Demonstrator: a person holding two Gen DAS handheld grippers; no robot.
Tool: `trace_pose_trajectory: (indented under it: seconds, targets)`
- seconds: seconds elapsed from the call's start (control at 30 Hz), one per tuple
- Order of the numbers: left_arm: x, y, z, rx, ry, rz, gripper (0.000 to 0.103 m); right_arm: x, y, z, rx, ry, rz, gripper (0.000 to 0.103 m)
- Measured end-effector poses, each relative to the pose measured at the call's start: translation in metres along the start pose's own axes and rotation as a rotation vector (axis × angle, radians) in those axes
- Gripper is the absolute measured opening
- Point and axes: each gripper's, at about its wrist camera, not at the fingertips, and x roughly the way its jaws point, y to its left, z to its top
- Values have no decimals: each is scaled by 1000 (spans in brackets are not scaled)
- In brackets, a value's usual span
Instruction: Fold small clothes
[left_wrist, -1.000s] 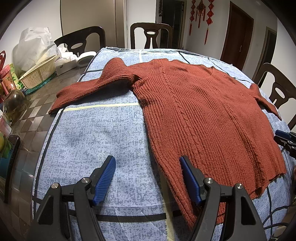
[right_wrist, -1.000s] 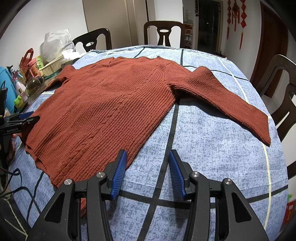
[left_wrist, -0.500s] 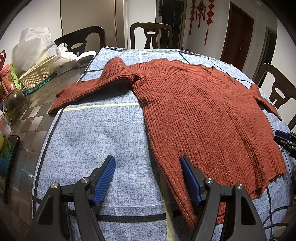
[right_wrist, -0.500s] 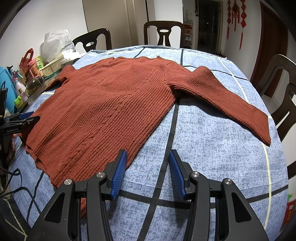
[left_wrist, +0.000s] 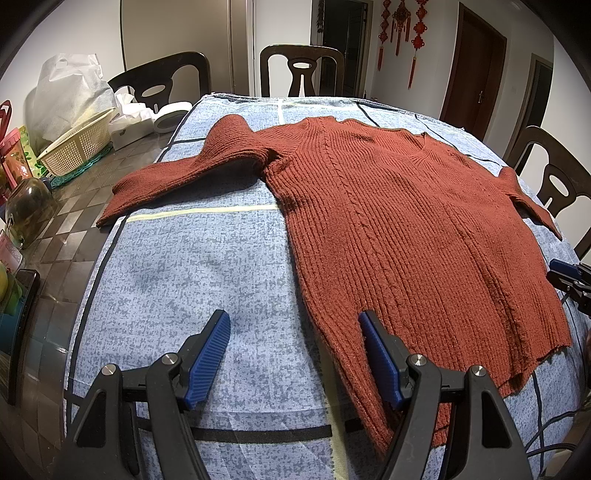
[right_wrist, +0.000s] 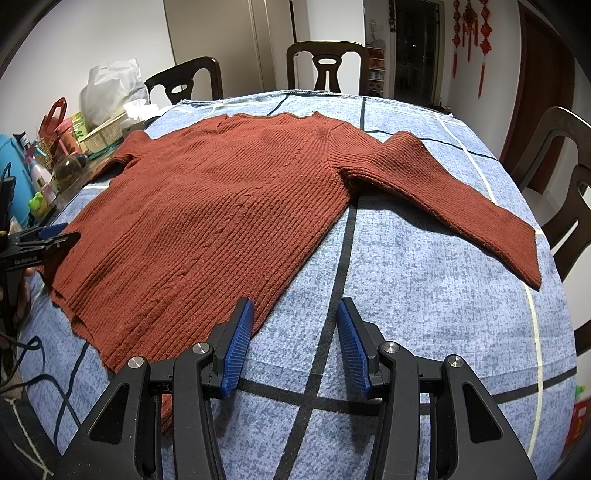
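Left wrist view: the left gripper (left_wrist: 293, 354) hovers released, jaws wide, at the near left hem corner of a rust sweater (left_wrist: 406, 229) lying flat, front up, sleeves spread, on a blue cloth (left_wrist: 192, 266) covering the bench. The right gripper (right_wrist: 295, 341) is likewise released, beside the opposite hem corner. Nothing is folded yet. A good start, likely, is pinching each sleeve (right_wrist: 443, 195) at its cuff and laying it across the body without dragging the knit. Dark chairs (left_wrist: 301, 72) ring the bench; a basket (left_wrist: 79, 149) and bottles crowd its left edge.
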Motion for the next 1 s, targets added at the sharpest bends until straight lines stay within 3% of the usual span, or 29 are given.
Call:
trace_pose_trajectory:
  seconds: [1.0]
  targets:
    - [-3, 7, 0, -4, 0, -5, 74, -2, -1, -1, 12, -4, 10, 48]
